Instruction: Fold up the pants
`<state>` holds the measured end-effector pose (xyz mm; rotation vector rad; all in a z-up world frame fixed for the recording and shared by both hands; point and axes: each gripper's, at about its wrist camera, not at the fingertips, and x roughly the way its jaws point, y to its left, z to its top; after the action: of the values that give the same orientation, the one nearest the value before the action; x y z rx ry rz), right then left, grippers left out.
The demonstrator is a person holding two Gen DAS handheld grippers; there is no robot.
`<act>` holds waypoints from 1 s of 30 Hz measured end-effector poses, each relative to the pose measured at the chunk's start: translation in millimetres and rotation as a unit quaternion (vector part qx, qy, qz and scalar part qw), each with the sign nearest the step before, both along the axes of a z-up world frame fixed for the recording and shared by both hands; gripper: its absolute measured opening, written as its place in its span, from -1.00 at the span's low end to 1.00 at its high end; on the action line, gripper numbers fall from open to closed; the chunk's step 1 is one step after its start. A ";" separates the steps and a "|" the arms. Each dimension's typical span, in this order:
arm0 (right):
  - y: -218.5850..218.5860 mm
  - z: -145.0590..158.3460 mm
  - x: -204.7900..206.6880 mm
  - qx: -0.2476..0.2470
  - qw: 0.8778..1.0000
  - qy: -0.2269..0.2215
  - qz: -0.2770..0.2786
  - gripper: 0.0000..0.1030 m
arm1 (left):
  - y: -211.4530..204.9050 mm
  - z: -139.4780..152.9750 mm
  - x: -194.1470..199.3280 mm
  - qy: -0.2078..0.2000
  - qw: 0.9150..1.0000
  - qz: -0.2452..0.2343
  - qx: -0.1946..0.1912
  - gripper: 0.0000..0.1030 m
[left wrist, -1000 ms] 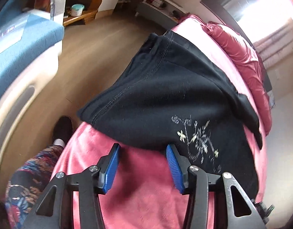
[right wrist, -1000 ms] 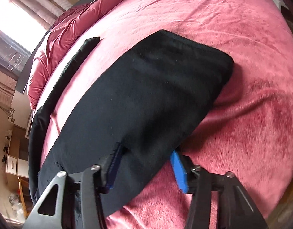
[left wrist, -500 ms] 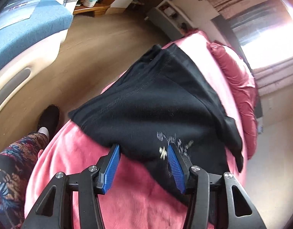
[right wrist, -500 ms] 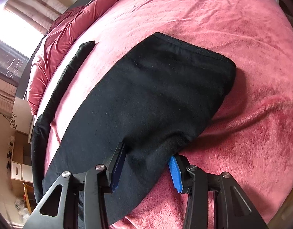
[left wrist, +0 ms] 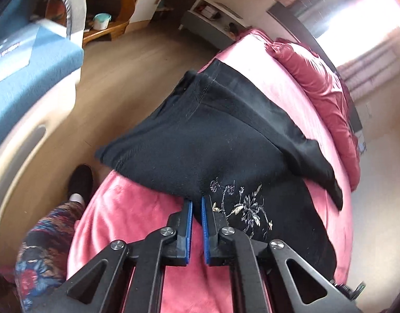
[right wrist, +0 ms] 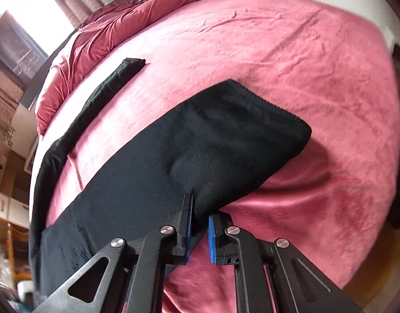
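You had left gripper [left wrist: 196, 206] pinched on near edge of black pants [left wrist: 213, 140], right gripper [right wrist: 200, 208] likewise, jaws just closed on fabric. Pants lay across pink bed [right wrist: 291, 52]; two-point hold likely for folding.

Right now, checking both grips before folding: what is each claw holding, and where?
Both hold the black pants: left claw beside the embroidery, right claw on the near edge.

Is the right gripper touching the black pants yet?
Touching. The right wrist view shows the right gripper with its jaws just closed on the near edge of the black pants, cloth pinched between the pads.
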<state>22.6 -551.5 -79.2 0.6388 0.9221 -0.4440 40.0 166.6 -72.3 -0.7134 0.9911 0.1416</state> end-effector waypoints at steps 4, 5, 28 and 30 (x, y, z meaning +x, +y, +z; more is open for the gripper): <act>-1.1 -0.6 -16.3 -0.005 1.000 0.008 0.004 -0.82 | 10.0 4.8 -22.3 0.015 0.999 0.008 0.048 -1.00; -0.3 -1.7 -19.7 -0.006 1.000 0.011 0.006 -0.82 | 16.7 2.0 -28.1 0.018 0.999 0.009 0.035 -1.00; -7.7 -31.3 1.1 -0.002 0.998 0.065 -0.010 -0.82 | 14.3 -62.0 13.7 0.043 0.990 0.084 -0.103 -0.63; -7.7 -30.1 0.6 -0.006 0.998 0.062 -0.010 -0.82 | 13.5 -56.7 15.4 0.036 0.993 0.076 -0.087 -0.87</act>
<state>23.2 -559.2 -109.3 0.6156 1.0305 -0.5101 55.4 180.2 -128.9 -0.9498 1.0257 0.2156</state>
